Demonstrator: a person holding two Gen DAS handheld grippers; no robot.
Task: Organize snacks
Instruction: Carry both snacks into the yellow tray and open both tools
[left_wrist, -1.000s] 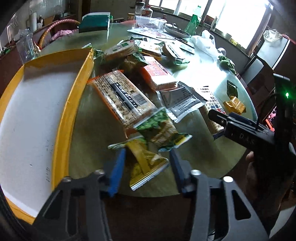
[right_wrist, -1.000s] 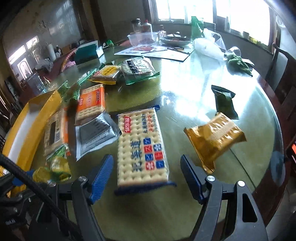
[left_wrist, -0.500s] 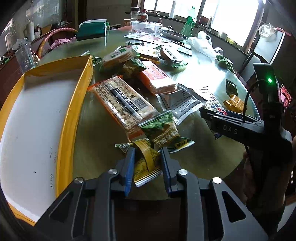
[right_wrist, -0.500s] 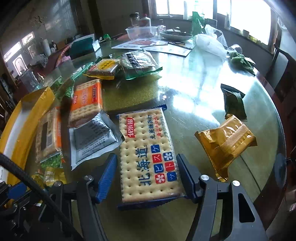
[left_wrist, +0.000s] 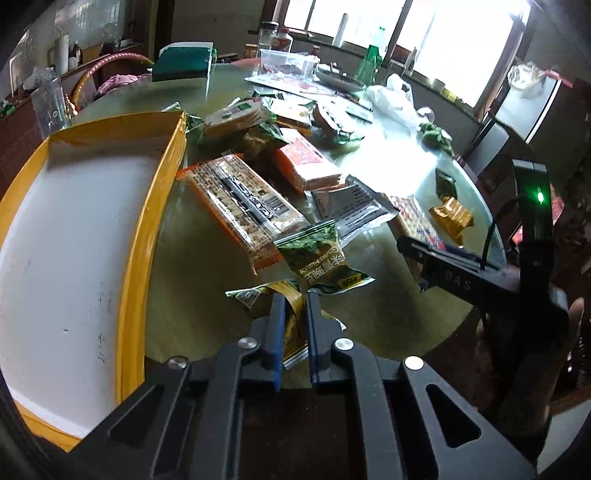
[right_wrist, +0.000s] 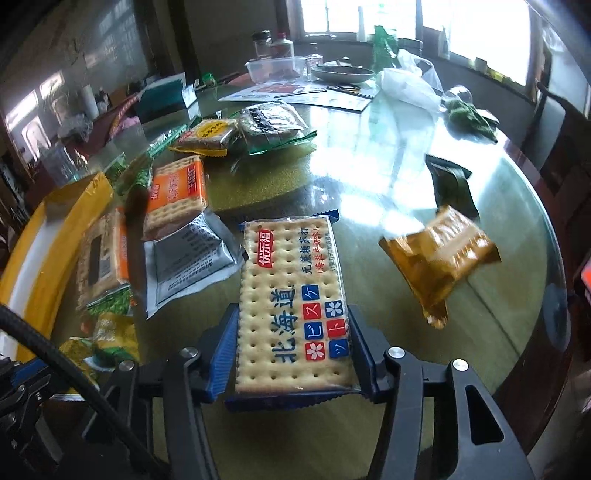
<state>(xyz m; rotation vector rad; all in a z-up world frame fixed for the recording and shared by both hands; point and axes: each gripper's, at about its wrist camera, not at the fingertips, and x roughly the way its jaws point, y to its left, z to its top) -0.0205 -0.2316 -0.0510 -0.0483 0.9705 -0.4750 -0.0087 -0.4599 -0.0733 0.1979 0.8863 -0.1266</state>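
In the left wrist view, a small yellow and green snack packet (left_wrist: 255, 293) lies crumpled near the round glass table's front edge. My left gripper (left_wrist: 293, 306) is closing and its blue pads pinch the packet's middle. In the right wrist view, a flat cracker pack (right_wrist: 288, 266) with a blue wrapper and red and blue squares lies lengthwise between my fingers. My right gripper (right_wrist: 292, 312) is closing too, with a pad against each long side of the pack. A yellow-rimmed box (left_wrist: 159, 206) with a white floor stands at the left.
Beside the held packet lie a green pea packet (left_wrist: 321, 258), a long orange cracker pack (left_wrist: 240, 199) and a silver sachet (left_wrist: 351, 206). A gold packet (right_wrist: 443, 254) and a dark green packet (right_wrist: 450, 184) lie to the right. More snacks, a plastic tub and a bowl crowd the far side.
The left jaws have come together from wide apart onto the yellow packet. The right jaws have narrowed and slid forward along the cracker pack until they touch its sides.
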